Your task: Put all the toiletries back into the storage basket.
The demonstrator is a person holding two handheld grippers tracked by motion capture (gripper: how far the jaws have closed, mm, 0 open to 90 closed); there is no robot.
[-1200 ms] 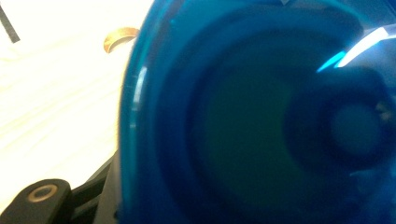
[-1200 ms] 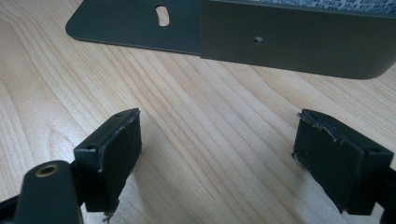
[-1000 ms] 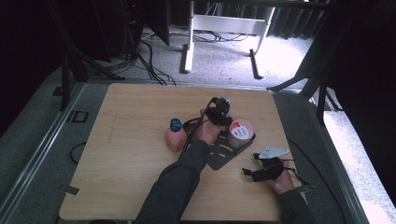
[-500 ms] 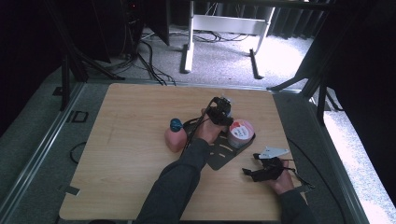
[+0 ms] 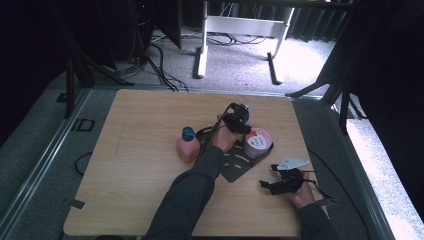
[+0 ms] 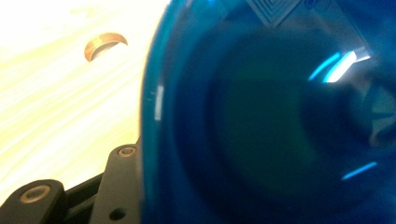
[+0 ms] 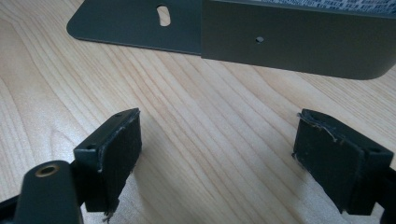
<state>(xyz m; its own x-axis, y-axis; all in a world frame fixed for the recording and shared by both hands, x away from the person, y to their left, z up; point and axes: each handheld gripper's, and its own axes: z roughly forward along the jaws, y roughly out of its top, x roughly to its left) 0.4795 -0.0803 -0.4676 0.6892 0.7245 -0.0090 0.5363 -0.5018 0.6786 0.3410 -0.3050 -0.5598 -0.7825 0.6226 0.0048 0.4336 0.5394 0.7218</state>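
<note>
My left gripper (image 5: 239, 119) hovers over the middle of the table, just behind a red and white tub (image 5: 257, 142). In the left gripper view a blue translucent round thing (image 6: 261, 116) sits very close, with one black jaw standing against its left edge; the other jaw is hidden behind it. These jaws have just been opening a little, with the blue thing still between them. My right gripper (image 7: 217, 154) stands open low over bare wood near the front right (image 5: 268, 184), nothing between its pads, facing a dark metal plate (image 7: 299, 46).
The tub stands on the dark metal plate (image 5: 235, 167). A pink bottle with a blue cap (image 5: 187, 146) is left of the plate, beside the left forearm. The wooden table (image 5: 130, 165) has floor cables and a desk frame beyond its far edge.
</note>
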